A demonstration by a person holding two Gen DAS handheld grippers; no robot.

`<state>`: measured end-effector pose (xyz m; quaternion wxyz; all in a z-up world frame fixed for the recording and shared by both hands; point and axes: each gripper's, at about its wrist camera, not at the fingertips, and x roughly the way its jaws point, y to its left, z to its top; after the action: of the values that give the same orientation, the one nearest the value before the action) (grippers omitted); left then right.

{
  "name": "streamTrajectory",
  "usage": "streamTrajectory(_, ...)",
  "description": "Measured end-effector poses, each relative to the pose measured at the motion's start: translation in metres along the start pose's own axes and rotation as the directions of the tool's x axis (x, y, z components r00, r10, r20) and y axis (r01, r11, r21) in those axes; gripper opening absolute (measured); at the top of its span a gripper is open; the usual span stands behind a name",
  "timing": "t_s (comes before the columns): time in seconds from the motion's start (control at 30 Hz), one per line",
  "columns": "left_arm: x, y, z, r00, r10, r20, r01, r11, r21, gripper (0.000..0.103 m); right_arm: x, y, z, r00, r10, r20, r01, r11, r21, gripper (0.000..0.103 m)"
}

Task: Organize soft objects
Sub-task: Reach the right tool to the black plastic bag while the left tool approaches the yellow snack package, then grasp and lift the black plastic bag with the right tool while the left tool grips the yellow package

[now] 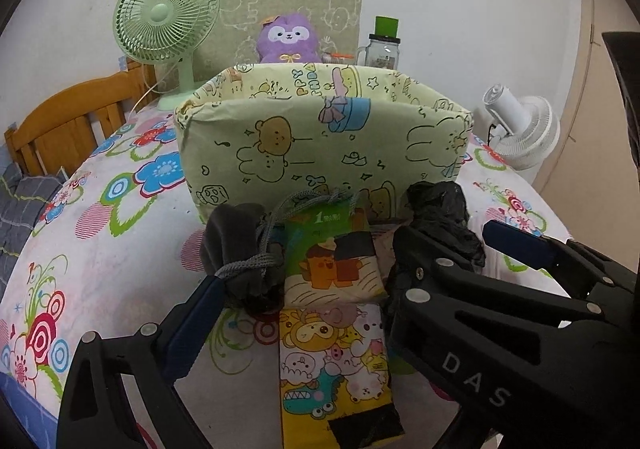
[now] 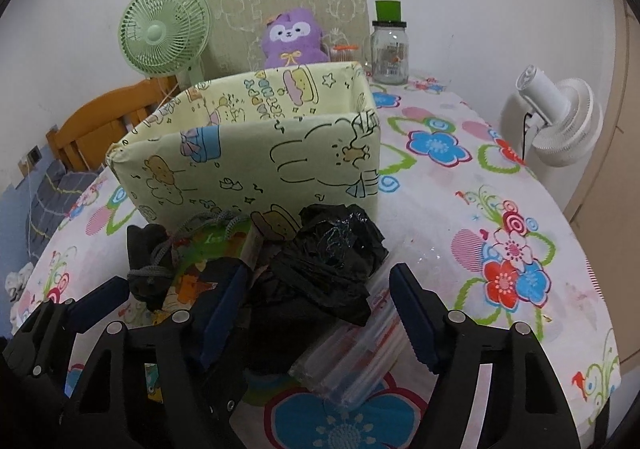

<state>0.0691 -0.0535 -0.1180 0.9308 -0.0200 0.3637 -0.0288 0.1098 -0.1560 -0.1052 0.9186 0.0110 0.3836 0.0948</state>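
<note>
Left wrist view: my left gripper (image 1: 308, 301) stands wide over the pile in front of the box (image 1: 320, 145). From the left: grey pouch (image 1: 236, 249) with its cord, just beside my left finger (image 1: 192, 333); green packet (image 1: 332, 257) in the middle, resting on the cartoon packet (image 1: 340, 369); black bag (image 1: 440, 217) on the right, partly behind my right finger. Nothing is gripped. Green fan (image 1: 168, 17), purple plush (image 1: 286, 37) and jar (image 1: 384, 45) stand behind the box.

Right wrist view: my right gripper (image 2: 320, 313) straddles the black bag (image 2: 332, 257). Left pad (image 2: 226, 309) is at the bag's edge; contact cannot be told. Right pad (image 2: 412, 317) stands clear of it. Clear flat packs (image 2: 352, 361) lie under the bag on the flowered cloth (image 2: 500, 249). White fan (image 2: 560, 121) is far right.
</note>
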Motion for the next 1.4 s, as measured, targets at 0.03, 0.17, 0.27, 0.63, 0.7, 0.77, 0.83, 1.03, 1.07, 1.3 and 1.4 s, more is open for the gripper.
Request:
streamTrajectory(0.03,0.002,0.001,0.000,1.000,0.002,-0.004,-0.002,1.000,-0.003,0.099,0.002,0.000,0.000,1.000,0.002,-0.006,-0.002,1.000,0.000,0.071)
streamTrajectory(0.17,0.005,0.004,0.000,1.000,0.010,-0.014,-0.010,1.000,-0.010,0.098,0.009,0.002,0.001,1.000,0.016,-0.020,-0.017,1.000,-0.001,0.064)
streamTrajectory(0.27,0.009,0.007,-0.001,1.000,0.004,-0.025,-0.004,1.000,-0.019,0.098,0.010,0.004,0.000,1.000,0.019,-0.022,-0.019,1.000,-0.004,0.059)
streamTrajectory(0.63,0.003,0.007,-0.002,1.000,-0.002,-0.012,0.002,1.000,-0.028,0.098,0.003,0.005,-0.001,1.000,0.012,-0.002,-0.012,1.000,0.002,0.052)
streamTrajectory(0.7,0.000,0.007,-0.002,1.000,-0.006,-0.006,0.005,1.000,-0.028,0.098,-0.002,0.005,-0.001,1.000,0.007,0.016,-0.007,1.000,0.003,0.051)
streamTrajectory(0.77,-0.003,0.006,-0.003,1.000,-0.007,0.001,0.007,1.000,-0.027,0.098,-0.008,0.006,0.000,0.999,-0.005,0.037,0.005,1.000,-0.001,0.051)
streamTrajectory(0.83,-0.006,0.005,-0.004,1.000,-0.009,0.007,0.010,1.000,-0.023,0.098,-0.013,0.007,-0.001,0.999,-0.007,0.047,0.007,1.000,-0.005,0.051)
streamTrajectory(1.03,-0.012,0.000,-0.008,1.000,-0.015,0.010,0.016,1.000,-0.012,0.098,-0.024,0.006,-0.004,0.998,-0.014,0.064,0.014,1.000,-0.001,0.051)
streamTrajectory(1.07,-0.013,-0.001,-0.009,1.000,-0.017,0.009,0.017,1.000,-0.011,0.098,-0.025,0.006,-0.004,0.998,-0.014,0.064,0.014,1.000,-0.001,0.051)
streamTrajectory(1.3,-0.011,0.001,-0.016,1.000,-0.025,-0.014,0.025,1.000,-0.017,0.091,-0.029,0.010,-0.012,0.998,-0.014,0.057,0.014,1.000,-0.011,0.051)
streamTrajectory(1.4,-0.007,0.003,-0.018,0.999,-0.032,-0.031,0.031,0.999,-0.024,0.089,-0.028,0.010,-0.014,0.999,-0.015,0.051,0.016,1.000,-0.010,0.051)
